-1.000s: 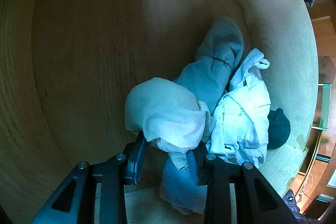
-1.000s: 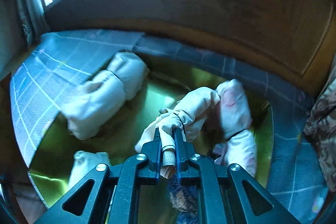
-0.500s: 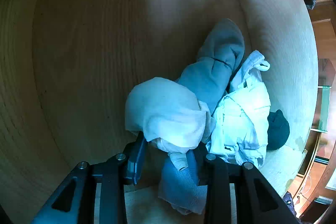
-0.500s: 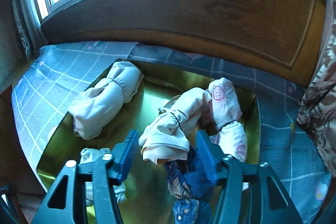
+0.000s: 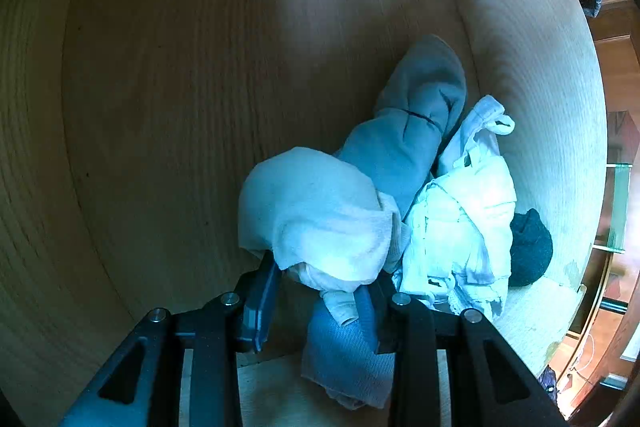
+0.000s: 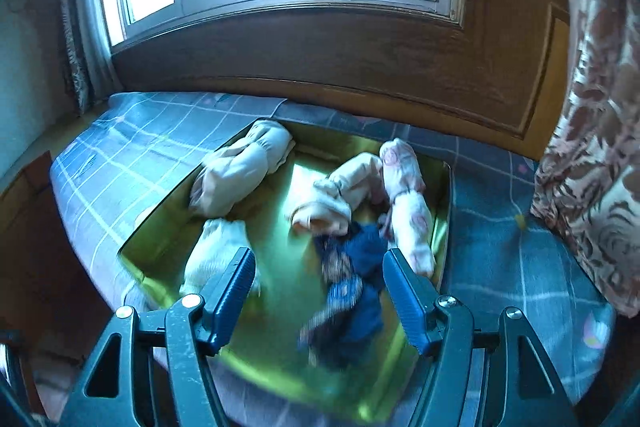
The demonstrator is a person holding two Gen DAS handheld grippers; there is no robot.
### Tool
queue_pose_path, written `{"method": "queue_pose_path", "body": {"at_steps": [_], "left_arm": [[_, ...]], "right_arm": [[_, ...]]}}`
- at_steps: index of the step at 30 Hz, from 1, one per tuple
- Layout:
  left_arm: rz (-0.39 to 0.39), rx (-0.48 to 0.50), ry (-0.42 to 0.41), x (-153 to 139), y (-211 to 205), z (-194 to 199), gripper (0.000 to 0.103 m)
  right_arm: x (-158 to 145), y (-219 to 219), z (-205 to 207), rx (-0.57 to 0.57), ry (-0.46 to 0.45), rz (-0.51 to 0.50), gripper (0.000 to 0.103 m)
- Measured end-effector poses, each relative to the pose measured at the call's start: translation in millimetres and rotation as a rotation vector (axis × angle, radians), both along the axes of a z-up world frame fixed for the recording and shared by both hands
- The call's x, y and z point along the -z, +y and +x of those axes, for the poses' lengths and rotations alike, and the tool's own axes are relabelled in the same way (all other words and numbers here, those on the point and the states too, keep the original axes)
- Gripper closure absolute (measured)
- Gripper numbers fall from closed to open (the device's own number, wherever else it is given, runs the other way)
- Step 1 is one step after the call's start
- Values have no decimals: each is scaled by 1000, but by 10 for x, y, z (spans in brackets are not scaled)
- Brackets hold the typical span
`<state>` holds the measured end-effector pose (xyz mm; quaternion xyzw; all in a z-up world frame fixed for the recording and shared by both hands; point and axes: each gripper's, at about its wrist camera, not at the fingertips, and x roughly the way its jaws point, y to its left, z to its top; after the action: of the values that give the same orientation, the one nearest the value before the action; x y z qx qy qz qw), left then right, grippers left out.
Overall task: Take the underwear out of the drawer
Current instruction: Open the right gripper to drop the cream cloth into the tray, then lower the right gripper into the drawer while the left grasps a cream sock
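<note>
In the left wrist view I look down into a wooden drawer [image 5: 160, 107]. My left gripper [image 5: 320, 287] is shut on a pale rolled underwear [image 5: 320, 219], whose narrow end hangs between the fingers. A blue-grey roll [image 5: 412, 131], a crumpled white piece [image 5: 460, 227] and a dark piece [image 5: 528, 251] lie beside it. In the right wrist view my right gripper [image 6: 319, 255] hovers over a shiny gold tray [image 6: 168, 235]. Its jaws are opening, with nothing pressed between them. The cream roll [image 6: 336, 195] lies on the tray beyond the fingertips.
The tray rests on a blue checked bedspread [image 6: 132, 147] and also holds another cream roll [image 6: 244, 167], a pink-patterned roll [image 6: 404, 195], a white roll [image 6: 216, 251] and a dark blue piece [image 6: 352, 287]. A wooden wall panel and window stand behind; floral fabric [image 6: 592, 147] hangs at right.
My right gripper opened and let go of the cream roll, which now lies on the tray. It then drew back and upward. The left gripper and its roll stayed put.
</note>
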<state>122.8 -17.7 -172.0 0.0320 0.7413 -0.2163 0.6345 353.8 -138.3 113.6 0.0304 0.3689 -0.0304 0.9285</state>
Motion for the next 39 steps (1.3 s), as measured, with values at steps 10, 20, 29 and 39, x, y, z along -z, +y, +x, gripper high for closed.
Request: {"method": "queue_pose_path", "body": {"at_steps": [10, 20, 29, 39], "left_arm": [[-4, -1, 2, 2, 19, 13, 69], [-1, 6, 0, -1, 26, 26, 69], [-10, -3, 5, -2, 60, 55, 69], [-25, -22, 20, 7, 119, 87, 68]], "right_arm": [[103, 41, -711, -49, -11, -41, 35], [374, 50, -1267, -53, 52, -50, 33], [769, 64, -1725, -40, 134, 8, 32], [1273, 330, -2190, -80, 249, 105, 32]]}}
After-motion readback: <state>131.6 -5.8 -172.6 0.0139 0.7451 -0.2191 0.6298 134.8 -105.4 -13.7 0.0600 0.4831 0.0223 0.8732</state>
